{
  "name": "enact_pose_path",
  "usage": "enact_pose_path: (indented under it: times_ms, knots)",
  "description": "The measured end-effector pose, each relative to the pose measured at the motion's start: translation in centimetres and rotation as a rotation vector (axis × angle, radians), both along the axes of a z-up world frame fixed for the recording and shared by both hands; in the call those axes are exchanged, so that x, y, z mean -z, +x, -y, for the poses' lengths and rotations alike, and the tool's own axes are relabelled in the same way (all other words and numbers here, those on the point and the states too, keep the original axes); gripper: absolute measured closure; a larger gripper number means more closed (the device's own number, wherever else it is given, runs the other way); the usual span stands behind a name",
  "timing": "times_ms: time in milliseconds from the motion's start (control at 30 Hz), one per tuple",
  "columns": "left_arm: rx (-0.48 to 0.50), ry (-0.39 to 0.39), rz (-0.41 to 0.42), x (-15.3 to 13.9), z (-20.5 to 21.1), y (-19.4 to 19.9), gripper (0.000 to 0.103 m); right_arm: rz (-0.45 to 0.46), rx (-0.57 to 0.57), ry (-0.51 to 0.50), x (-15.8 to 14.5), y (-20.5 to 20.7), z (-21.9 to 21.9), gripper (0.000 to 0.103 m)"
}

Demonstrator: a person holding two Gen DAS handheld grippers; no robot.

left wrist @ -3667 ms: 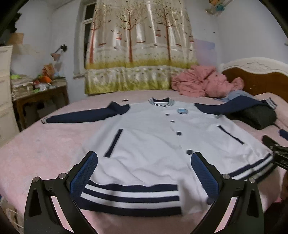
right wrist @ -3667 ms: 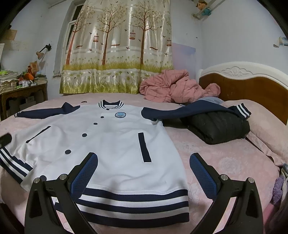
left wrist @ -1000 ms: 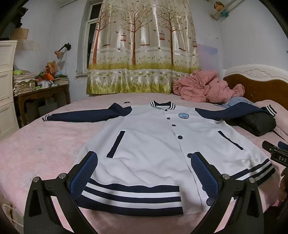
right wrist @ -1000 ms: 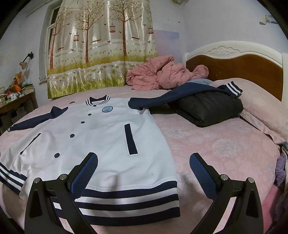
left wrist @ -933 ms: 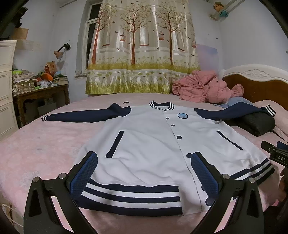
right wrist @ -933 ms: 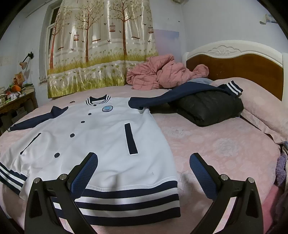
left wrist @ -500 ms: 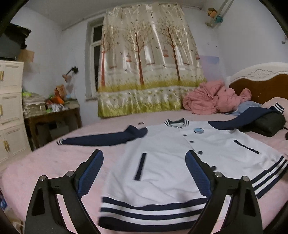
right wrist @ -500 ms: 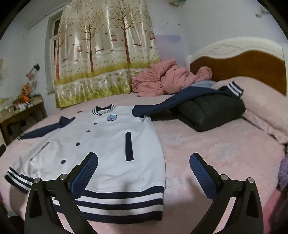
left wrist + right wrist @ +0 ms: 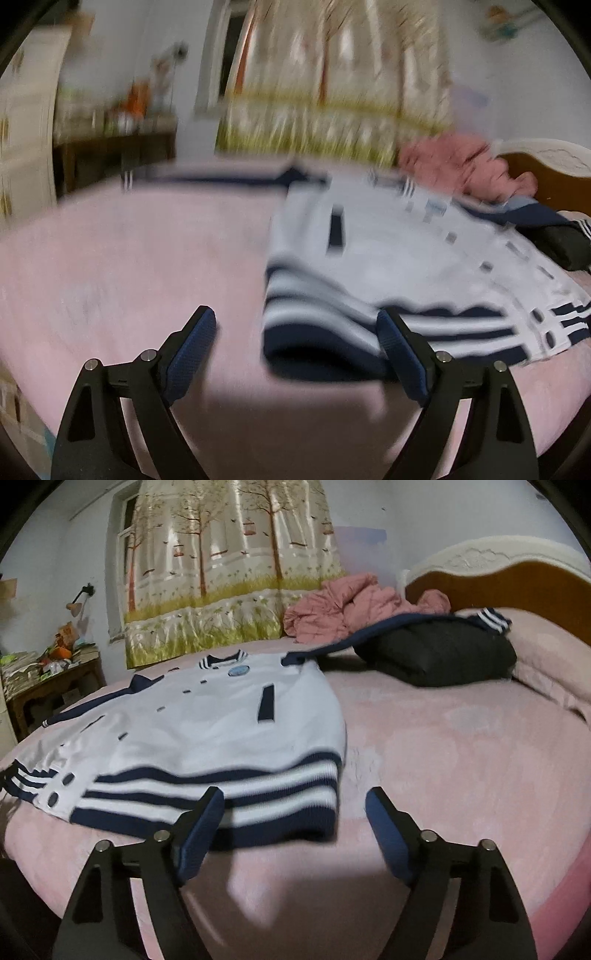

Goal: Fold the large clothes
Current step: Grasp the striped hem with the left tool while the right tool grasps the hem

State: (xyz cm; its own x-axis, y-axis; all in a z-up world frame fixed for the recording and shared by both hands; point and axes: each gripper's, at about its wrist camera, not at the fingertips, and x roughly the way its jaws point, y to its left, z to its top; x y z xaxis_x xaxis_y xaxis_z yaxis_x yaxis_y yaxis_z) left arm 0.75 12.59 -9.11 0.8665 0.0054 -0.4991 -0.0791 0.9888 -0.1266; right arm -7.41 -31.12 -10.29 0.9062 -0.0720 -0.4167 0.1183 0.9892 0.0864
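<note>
Lying flat, jacket (image 9: 207, 720) runs hem-near to collar-far on bed (image 9: 461, 746).

Bedroom: bed (image 9: 461, 738), curtain (image 9: 229, 572), headboard (image 9: 517, 579)

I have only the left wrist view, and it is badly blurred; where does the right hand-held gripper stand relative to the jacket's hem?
Observer: The right hand-held gripper straddles the right-side corner of the striped hem. Its jaws are closing, and neither pad seems to press the cloth yet.
Operator: Thank you. Where does the sleeve on that side end?
Observer: The navy sleeve climbs over a black bundle, and its striped cuff lies beside a pink pillow.
Operator: Is the chest badge sharp there?
Observer: Yes, a round blue badge sits just below the collar.
</note>
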Motion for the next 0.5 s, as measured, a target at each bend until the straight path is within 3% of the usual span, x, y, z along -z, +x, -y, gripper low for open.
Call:
enact_pose_path:
  times_ms: [100,133,167,200,233,267,333,433,500]
  knots:
    - [0.012,-0.045,0.020,0.1,-0.6,-0.4,0.016,0.029,0.010,0.004,0.4,-0.5,-0.1,0.025]
    - [0.014,-0.047,0.018,0.1,-0.6,-0.3,0.018,0.034,0.003,0.005,0.4,-0.6,-0.3,0.032]
    - [0.021,-0.046,0.019,0.2,-0.5,-0.3,0.027,0.034,-0.013,0.010,0.4,-0.7,-0.4,0.044]
    - [0.043,-0.041,0.023,0.2,-0.3,-0.2,0.035,0.027,-0.025,0.012,0.3,-0.5,-0.5,0.046]
    - [0.084,-0.044,0.028,0.1,0.0,-0.1,0.058,0.024,-0.022,0.012,0.1,-0.2,-0.5,0.053]
    - [0.145,-0.065,0.039,-0.1,0.2,-0.1,0.083,0.025,-0.017,0.017,-0.3,0.0,-0.4,0.071]
    - [0.163,-0.062,0.085,-0.8,0.5,-0.7,0.098,0.053,-0.013,0.055,-1.3,0.1,0.2,0.095]
    - [0.149,-0.069,0.144,-3.2,0.4,-1.2,0.098,0.143,0.027,0.064,-3.8,-0.6,0.7,0.098]
    - [0.116,-0.108,0.115,-5.1,0.0,-0.2,0.098,0.156,0.035,0.031,-5.7,0.1,0.3,0.098]
